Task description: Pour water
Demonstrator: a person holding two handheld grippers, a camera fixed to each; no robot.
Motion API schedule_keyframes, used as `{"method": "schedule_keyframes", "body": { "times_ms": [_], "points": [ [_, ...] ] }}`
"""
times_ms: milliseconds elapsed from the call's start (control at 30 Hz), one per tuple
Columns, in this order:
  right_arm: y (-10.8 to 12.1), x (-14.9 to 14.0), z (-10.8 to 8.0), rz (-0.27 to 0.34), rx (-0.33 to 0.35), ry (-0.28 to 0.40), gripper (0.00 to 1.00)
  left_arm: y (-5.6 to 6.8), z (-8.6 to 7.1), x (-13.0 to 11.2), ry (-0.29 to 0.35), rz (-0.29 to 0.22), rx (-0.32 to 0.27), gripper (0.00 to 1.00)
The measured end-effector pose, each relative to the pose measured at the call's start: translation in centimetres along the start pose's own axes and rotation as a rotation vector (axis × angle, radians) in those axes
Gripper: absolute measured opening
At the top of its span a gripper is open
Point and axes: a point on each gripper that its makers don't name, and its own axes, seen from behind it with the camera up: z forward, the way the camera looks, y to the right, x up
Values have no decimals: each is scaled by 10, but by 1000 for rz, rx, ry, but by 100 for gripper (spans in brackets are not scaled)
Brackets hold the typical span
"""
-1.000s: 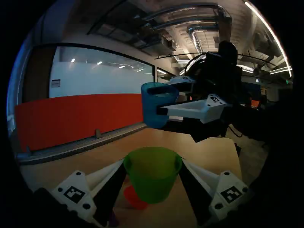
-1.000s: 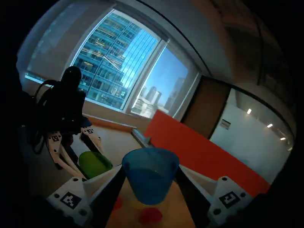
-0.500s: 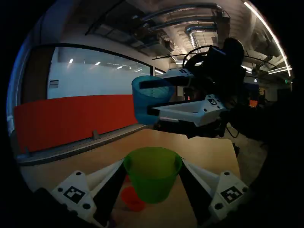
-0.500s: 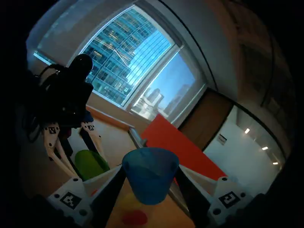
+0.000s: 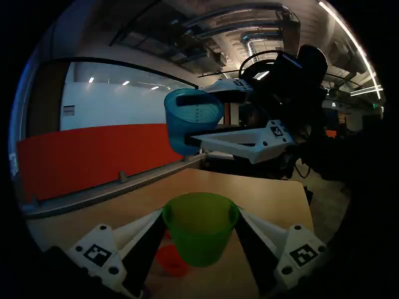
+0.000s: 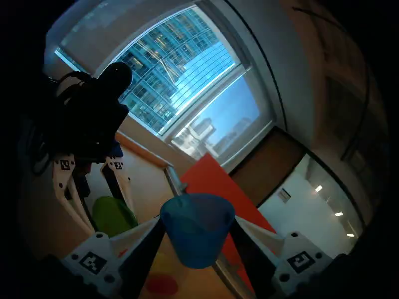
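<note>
In the left gripper view, nearest to the camera, the left gripper (image 5: 200, 215) has its jaws closed narrow on the green cup (image 5: 201, 234); both fingers press on the cup's sides, and the cup stands upright with its mouth up, lifted a little above the wooden table (image 5: 272, 194); whether there is water inside it I cannot tell, but none is seen through the wall. Just under and to the left of this cup, a small red object (image 5: 171, 260) lies on the table; it may be a small cup or a lid.

Farther off and higher, the right gripper (image 5: 183, 121) holds the blue cup (image 5: 192, 119); its two white fingers clamp it from both sides, and the right gripper view shows the same narrow grip on this cup. The blue cup is above the green one and beyond it, apart from it, and it leans only slightly; no stream of water is visible between them.

Behind all this run the orange wall panel (image 5: 90, 154) and the ceiling pipes (image 5: 249, 35).

In my judgement the picking up of both cups is done and the pouring itself is not yet begun; what is left is to bring the blue rim over the green mouth, tip it, and then set the cups down.
</note>
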Motion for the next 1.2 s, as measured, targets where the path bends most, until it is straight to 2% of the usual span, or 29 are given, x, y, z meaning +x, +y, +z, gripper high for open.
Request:
{"method": "schedule_keyframes", "body": {
  "times_ms": [300,1200],
  "points": [
    [-1,6,2,-103,-2,-4,89,3,0,2,5,-2,-6,88],
    [9,16,7,-285,-32,-13,89,3,-2,1,12,-8,-12,88]
  ]
}}
